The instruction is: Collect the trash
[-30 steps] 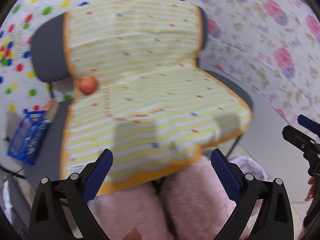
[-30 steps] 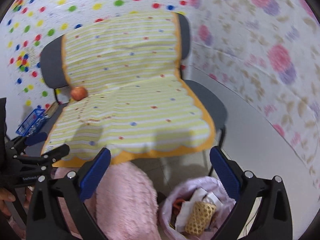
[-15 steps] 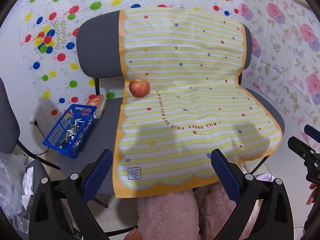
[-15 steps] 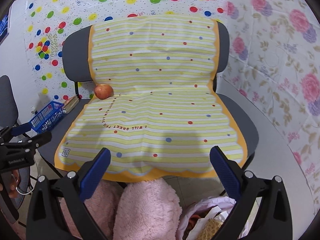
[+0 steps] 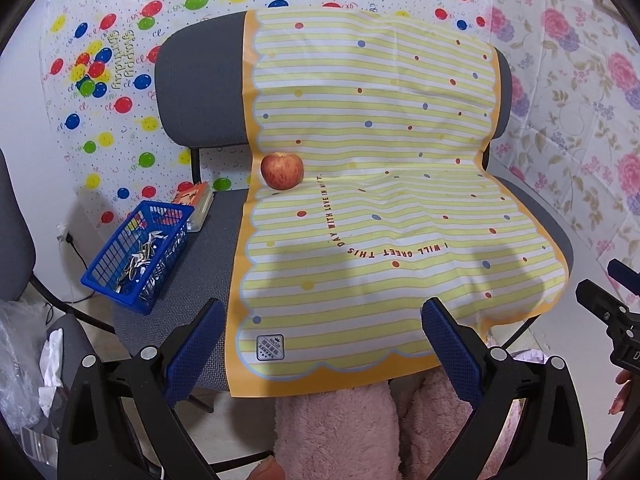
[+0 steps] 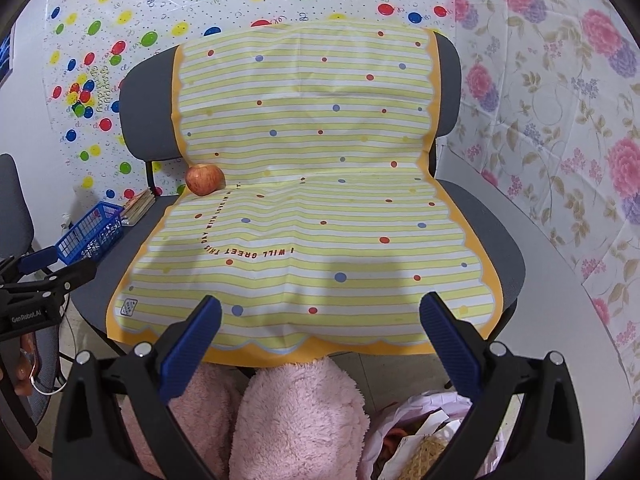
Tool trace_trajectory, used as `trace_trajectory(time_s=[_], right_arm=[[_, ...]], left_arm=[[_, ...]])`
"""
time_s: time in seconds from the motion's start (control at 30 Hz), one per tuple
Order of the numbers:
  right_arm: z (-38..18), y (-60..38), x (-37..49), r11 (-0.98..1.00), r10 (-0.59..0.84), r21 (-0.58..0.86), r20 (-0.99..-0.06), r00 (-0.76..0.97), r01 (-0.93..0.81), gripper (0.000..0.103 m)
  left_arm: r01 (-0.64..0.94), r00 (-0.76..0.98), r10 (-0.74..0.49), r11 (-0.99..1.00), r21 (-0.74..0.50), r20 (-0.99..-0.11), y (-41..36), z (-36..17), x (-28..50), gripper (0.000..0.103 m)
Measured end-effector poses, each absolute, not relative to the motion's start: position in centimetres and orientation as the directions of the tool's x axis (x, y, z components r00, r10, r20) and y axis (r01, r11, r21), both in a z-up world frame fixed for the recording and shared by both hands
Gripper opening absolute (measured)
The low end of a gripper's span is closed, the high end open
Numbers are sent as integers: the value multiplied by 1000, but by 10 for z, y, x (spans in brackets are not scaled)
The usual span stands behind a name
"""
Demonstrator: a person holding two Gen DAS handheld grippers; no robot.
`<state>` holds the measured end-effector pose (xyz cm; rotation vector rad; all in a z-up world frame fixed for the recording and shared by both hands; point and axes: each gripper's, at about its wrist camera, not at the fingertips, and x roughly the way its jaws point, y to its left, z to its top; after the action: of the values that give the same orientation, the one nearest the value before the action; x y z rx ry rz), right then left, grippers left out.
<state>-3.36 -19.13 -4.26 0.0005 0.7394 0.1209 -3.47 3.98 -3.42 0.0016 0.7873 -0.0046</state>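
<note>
A red apple (image 5: 281,171) (image 6: 205,179) rests at the back left of a yellow striped sheet (image 5: 372,208) (image 6: 312,216) that drapes over a grey chair (image 5: 200,88) (image 6: 496,248). My left gripper (image 5: 323,336) is open over the sheet's front edge, nothing between its fingers. My right gripper (image 6: 320,332) is open too, above the front hem. A pink trash bag (image 6: 424,436) holding paper scraps and a woven item sits on the floor at lower right. Each gripper shows at the edge of the other's view: the right gripper (image 5: 612,316), the left gripper (image 6: 44,276).
A blue basket (image 5: 138,254) (image 6: 90,232) of small metal bits and a flat pack (image 5: 196,204) lie on the chair's left part. Pink fluffy legs (image 6: 296,420) of a person fill the foreground. Crumpled plastic and tissue (image 5: 36,356) sit far left. Patterned walls stand behind.
Both views have pulled back and swung left from the chair. The basket and the second chair at left have come into sight, and the trash bag has slid toward the right view's bottom edge.
</note>
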Motion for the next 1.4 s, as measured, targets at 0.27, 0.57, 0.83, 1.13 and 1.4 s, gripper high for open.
trace_trajectory(time_s=[0.27,0.57,0.83,1.13,1.4], right_arm=[[-44,-190,-34,993,113,47,-675,729,-110,97],[-48,-188,-35,992,116,51,-679,725,-112,97],[-48,-189,-34,992,118,54,-678,726,-111,97],[-47,-189,-34,993,117,54,-677,726,-109,97],[-47,-190,-34,992,119,55,-678,726,-111,97]], left_arm=[[7,702,-7,1000,-4,-712,41,-36,-34,97],[8,702,-9,1000,-5,-712,42,-37,-34,97],[3,702,-5,1000,-3,-712,43,-39,-34,97],[1,703,-3,1000,-2,-711,42,-39,-34,97],[-2,701,2,1000,1,-713,42,-39,-34,97]])
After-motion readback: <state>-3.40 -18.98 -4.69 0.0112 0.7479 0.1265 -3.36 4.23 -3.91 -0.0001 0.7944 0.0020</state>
